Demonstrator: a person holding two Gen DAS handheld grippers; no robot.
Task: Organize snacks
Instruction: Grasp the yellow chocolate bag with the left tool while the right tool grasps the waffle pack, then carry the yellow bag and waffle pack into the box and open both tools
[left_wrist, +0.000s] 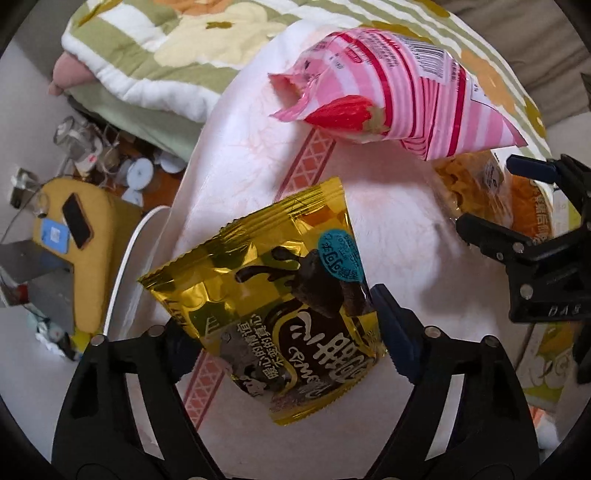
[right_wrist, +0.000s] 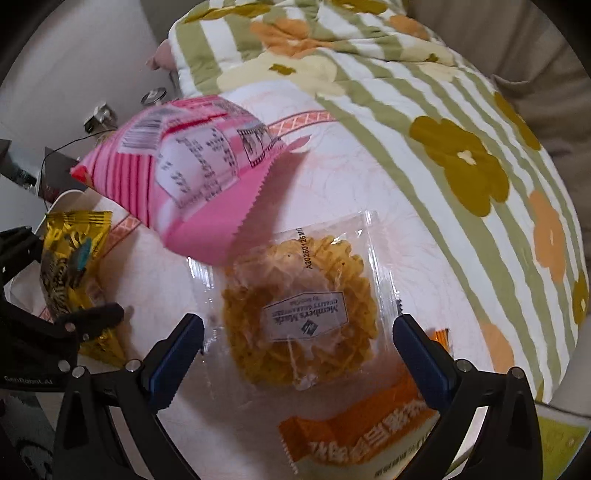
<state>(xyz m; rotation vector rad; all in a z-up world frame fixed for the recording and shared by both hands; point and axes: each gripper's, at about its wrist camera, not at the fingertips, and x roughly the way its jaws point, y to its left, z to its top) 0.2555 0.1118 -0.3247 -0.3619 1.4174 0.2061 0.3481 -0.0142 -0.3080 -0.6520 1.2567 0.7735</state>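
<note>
A gold foil brownie packet (left_wrist: 280, 295) sits between the fingers of my left gripper (left_wrist: 284, 332), which is closed on its sides; it also shows at the left of the right wrist view (right_wrist: 70, 266). A pink striped strawberry snack bag (left_wrist: 399, 88) lies on the white sheet beyond it (right_wrist: 184, 173). My right gripper (right_wrist: 299, 339) is open around a clear packet with a round golden noodle cake (right_wrist: 299, 314), without pinching it. An orange packet (right_wrist: 365, 432) lies under that clear packet. The right gripper shows at the right of the left wrist view (left_wrist: 495, 206).
The snacks lie on a white sheet with a pink patterned band (left_wrist: 310, 162) on a bed. A green-striped floral quilt (right_wrist: 461, 147) is bunched behind and to the right. Off the bed's left side are a yellow stool (left_wrist: 85, 236) and floor clutter (left_wrist: 110, 162).
</note>
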